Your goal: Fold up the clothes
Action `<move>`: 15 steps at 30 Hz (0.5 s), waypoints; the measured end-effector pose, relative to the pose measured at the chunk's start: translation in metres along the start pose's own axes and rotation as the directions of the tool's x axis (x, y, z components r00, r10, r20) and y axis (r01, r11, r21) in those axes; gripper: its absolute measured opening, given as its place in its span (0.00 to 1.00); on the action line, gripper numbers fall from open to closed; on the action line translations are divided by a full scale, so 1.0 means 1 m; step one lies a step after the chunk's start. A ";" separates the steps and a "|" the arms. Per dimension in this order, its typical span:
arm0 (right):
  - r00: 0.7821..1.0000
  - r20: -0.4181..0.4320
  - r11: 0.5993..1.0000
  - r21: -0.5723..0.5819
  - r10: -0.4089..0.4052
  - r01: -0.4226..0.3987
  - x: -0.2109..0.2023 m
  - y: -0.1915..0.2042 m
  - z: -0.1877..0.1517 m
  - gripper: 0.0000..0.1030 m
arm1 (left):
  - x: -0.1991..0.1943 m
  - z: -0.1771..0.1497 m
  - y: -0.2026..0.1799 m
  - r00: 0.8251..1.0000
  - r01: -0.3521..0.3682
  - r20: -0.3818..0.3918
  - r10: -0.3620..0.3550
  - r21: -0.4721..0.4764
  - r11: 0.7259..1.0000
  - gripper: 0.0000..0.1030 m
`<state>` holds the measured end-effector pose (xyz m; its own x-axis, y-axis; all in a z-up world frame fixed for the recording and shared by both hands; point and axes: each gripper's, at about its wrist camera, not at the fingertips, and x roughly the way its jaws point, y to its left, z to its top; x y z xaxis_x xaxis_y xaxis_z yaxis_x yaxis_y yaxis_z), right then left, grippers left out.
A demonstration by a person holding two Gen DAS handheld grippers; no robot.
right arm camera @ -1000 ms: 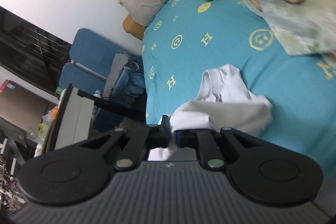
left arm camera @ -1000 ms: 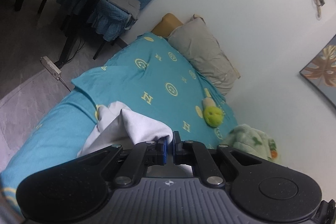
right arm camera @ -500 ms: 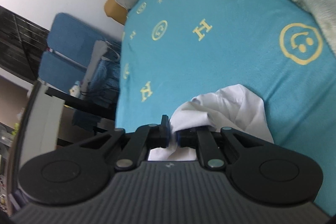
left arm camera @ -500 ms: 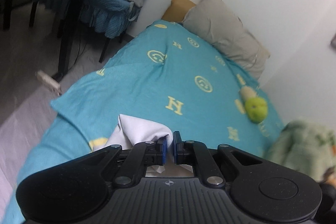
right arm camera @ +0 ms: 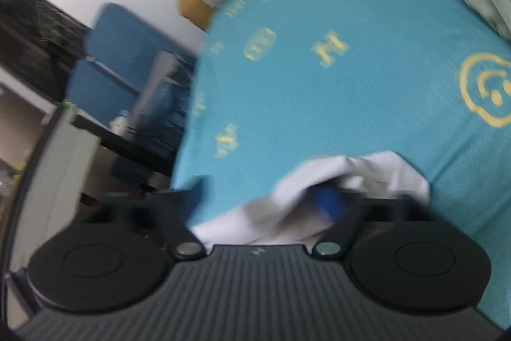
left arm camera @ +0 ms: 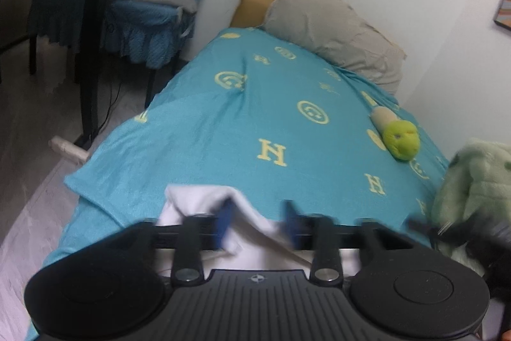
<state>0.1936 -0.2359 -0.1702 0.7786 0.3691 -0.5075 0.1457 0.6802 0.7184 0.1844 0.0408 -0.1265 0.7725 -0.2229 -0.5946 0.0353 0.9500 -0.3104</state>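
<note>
Both claws, left claw (left arm camera: 257, 221) and right claw (right arm camera: 265, 197), are opening, releasing the white garment (left arm camera: 204, 197) lying between their fingers at the bed's (left arm camera: 255, 117) near edge.

One white garment (left arm camera: 204, 197), two pillows (left arm camera: 332, 24), one green plush toy (left arm camera: 400, 140).

The left tool (left arm camera: 258, 221) points forward and somewhat down over the bed's near edge. Its jaws are opening; the blue pads (left arm camera: 223, 221) stand apart, blurred by motion, with a fold of the white shirt (left arm camera: 204, 197) lying loose between them, not pinched. The right tool (right arm camera: 265, 197) is tilted down likewise. Its jaws are opening too and stand wider, the shirt bunched between them and draped against one blue pad (right arm camera: 327, 200), the other finger clear of it.
</note>
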 end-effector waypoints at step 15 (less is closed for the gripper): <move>0.975 -0.013 0.918 -0.342 -0.220 0.202 0.018 0.019 -0.029 0.21 | -0.003 -0.033 -0.017 0.993 -0.085 -0.055 0.100 0.234 0.969 0.77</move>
<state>0.1925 -0.1978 -0.1797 0.7196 0.2189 -0.6590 0.0823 0.9155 0.3939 0.1610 0.0181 -0.1436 0.7361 -0.1383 -0.6626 0.1171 0.9902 -0.0765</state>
